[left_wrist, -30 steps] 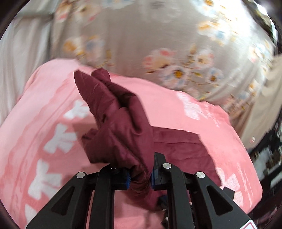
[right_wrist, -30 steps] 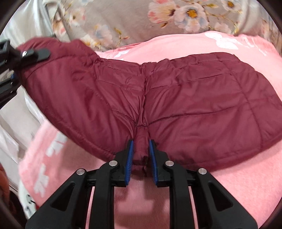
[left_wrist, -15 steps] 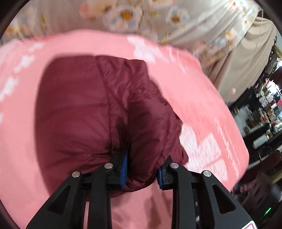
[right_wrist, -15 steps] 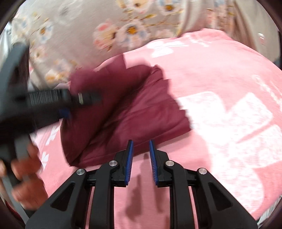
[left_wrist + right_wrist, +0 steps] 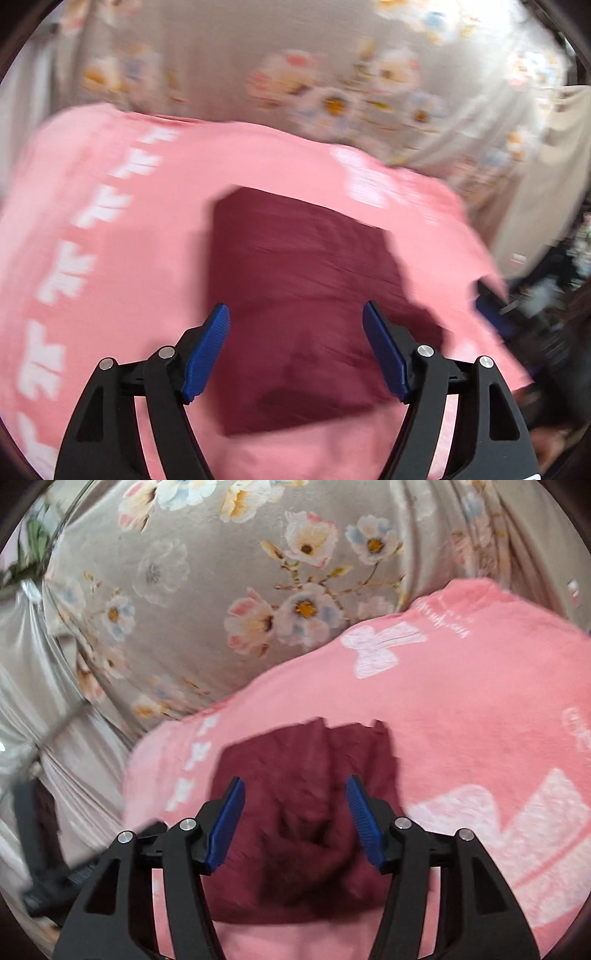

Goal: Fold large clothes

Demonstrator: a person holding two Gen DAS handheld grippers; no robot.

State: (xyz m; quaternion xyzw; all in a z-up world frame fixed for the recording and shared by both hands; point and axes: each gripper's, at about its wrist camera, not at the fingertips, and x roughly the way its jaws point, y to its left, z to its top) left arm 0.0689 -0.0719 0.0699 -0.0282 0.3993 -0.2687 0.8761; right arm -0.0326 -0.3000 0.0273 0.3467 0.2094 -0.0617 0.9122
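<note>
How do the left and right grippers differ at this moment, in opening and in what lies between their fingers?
The left gripper gapes slightly wider than the right gripper. The left frames a flat, smooth stretch of the maroon jacket; the right frames a rumpled, creased part. Both are open, gripping nothing, above the jacket on the pink blanket.

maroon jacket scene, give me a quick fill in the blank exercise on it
The maroon jacket lies folded on a ____ blanket.
The left gripper is ____, holding nothing.
The right gripper is ____ too.
Behind the blanket hangs a grey cloth printed with ____.

Missing words: pink; open; open; flowers
</note>
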